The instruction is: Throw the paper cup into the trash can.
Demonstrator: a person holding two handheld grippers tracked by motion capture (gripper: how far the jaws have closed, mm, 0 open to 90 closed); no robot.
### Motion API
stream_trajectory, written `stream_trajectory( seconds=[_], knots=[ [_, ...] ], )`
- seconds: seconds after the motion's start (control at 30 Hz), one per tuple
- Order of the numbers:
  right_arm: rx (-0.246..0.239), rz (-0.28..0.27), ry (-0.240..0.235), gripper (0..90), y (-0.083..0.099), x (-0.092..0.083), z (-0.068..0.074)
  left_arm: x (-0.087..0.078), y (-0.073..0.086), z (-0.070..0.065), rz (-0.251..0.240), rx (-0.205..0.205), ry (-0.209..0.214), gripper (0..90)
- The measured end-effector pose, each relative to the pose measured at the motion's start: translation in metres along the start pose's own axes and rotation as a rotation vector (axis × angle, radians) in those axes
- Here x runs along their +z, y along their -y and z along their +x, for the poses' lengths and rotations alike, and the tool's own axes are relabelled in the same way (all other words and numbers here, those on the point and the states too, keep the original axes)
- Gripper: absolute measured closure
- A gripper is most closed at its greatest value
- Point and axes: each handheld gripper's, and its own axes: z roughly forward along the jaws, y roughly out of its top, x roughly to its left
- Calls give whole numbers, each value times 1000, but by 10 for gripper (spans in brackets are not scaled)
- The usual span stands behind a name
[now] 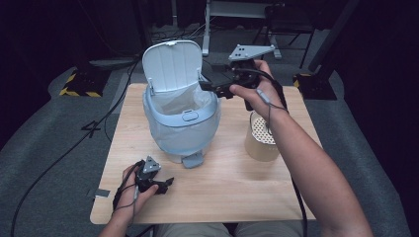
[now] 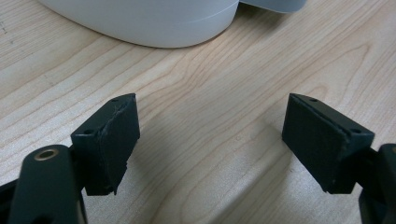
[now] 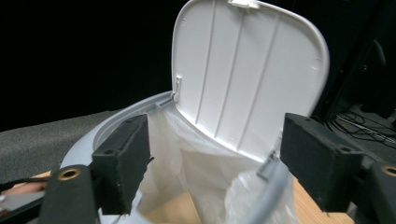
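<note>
Right hand-held gripper [image 1: 206,85]: raised beside the bin's rim, jaws spread with nothing between the pads; in the right gripper view aimed across the rim at the lid.
Left hand-held gripper [image 1: 169,181]: resting low on the bench [image 1: 232,187], jaws spread wide and empty over bare wood.
Bin [image 1: 181,129]: pale blue-grey pedal bin, just ahead of the left hand-held gripper and just beside the right one's jaw tips; foot pedal [image 1: 192,160] at the base, facing the person.
Lid [image 3: 247,70]: hinged up, standing nearly upright on the far side of the rim, ribbed underside facing the right hand-held gripper.
Liner [image 3: 196,163]: thin translucent plastic bag inside the bin, folded out over the rim and down the outer wall.
Cup [image 1: 260,138]: tan cylinder with a perforated white top, under the right forearm, apart from the bin.
Handling, bin: probably light hollow plastic, stiff but smooth, likely to slide or tip if pushed high up.
Handling, liner: soft, slippery, easily torn; likely to bunch under the pads.
Where to hold: lid by its free top edge; liner by a fold at the rim, pinched gently.
</note>
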Motion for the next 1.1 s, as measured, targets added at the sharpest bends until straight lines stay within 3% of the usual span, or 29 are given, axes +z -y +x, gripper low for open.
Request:
stream_trajectory(
  seconds=[0.27,0.4,0.6,0.73,0.77,0.83,1.1],
  knots=[
    [-4,9,49,300,13,-46,-2,0,0,0,0,-3,1,196],
    [17,17,71,311,26,-71,-3,0,0,0,0,2,-1,196],
    [64,50,131,326,61,-115,-5,-2,2,0,-10,-21,-13,231],
    [85,74,187,330,92,-146,-5,-5,3,2,-16,-37,-6,239],
    [97,78,209,335,108,-159,-5,-5,4,2,-18,-46,-3,242],
    [103,77,213,334,112,-161,-5,-5,4,3,-15,-35,-12,243],
    [145,56,280,387,162,-196,2,-10,5,3,-21,-53,-16,248]
  ],
)
